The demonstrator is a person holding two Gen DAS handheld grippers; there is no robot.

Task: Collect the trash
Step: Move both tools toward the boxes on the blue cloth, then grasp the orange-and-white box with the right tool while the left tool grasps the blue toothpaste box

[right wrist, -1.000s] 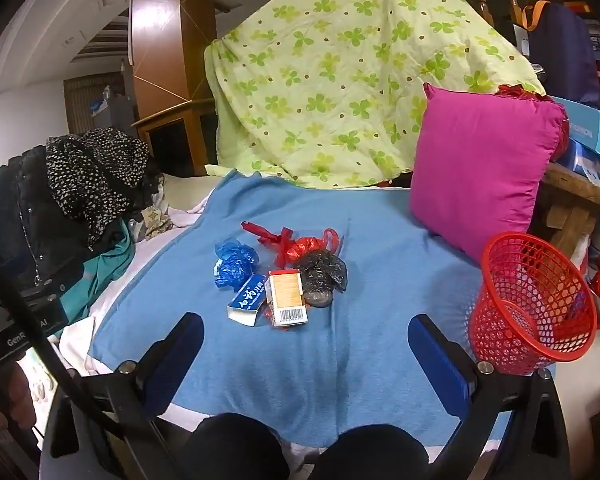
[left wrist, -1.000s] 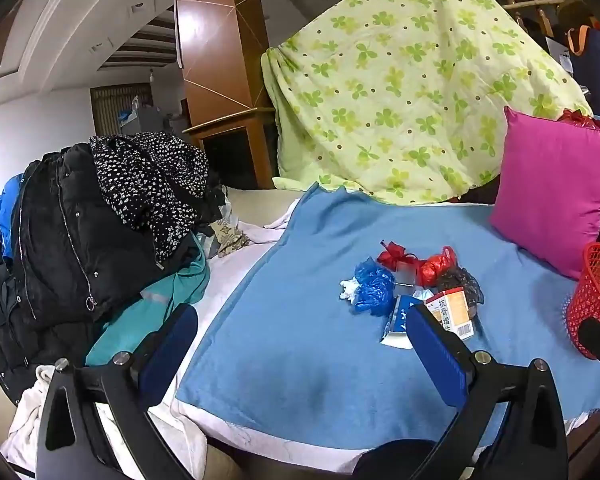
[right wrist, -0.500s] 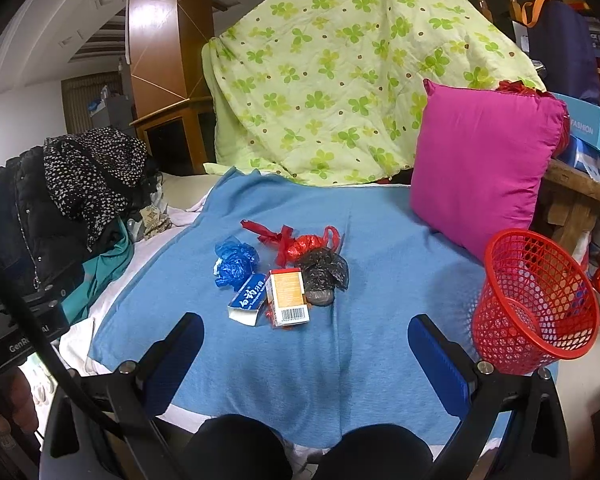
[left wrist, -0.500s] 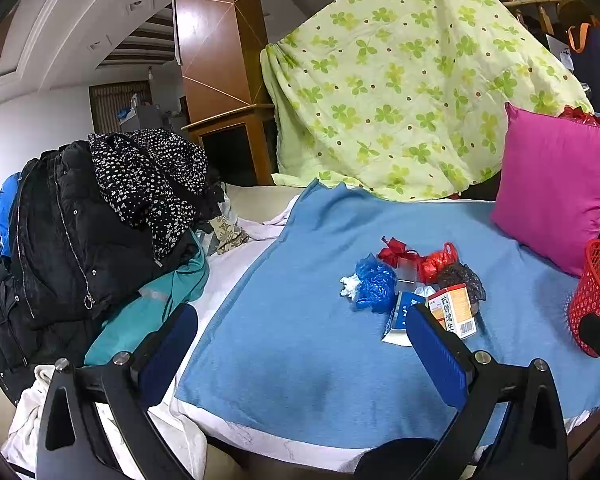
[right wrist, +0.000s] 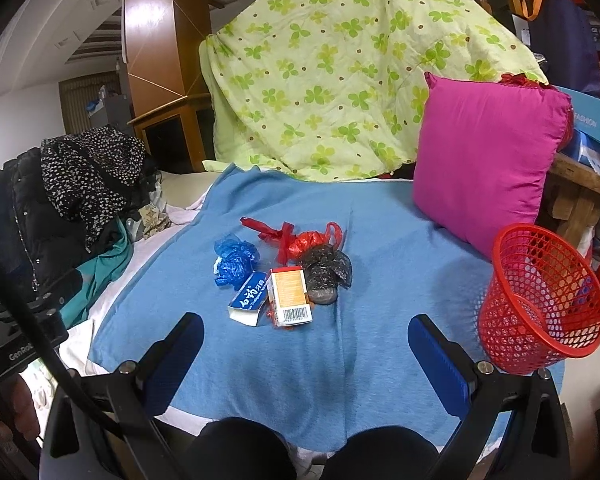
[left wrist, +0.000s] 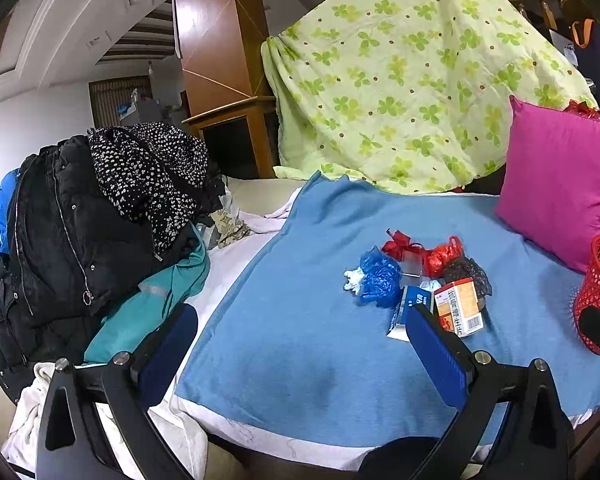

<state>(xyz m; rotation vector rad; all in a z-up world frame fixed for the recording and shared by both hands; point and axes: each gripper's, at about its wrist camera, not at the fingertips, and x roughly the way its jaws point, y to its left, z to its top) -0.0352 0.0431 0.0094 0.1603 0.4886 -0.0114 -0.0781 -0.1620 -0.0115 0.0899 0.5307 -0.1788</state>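
A small pile of trash lies on the blue blanket: a crumpled blue bag, a red bag with ribbon, a dark bag, a blue-and-white carton and an orange box. The pile also shows in the left wrist view, with the blue bag and the orange box. A red mesh basket stands at the right. My right gripper is open and empty, short of the pile. My left gripper is open and empty, left of the pile.
A magenta pillow leans at the back right. A green flowered quilt hangs behind the bed. Dark jackets are heaped at the left. Boxes sit on a wooden shelf at the far right.
Both grippers have drifted slightly forward and left; the pile sits a little closer in both views. Both stay open and empty.
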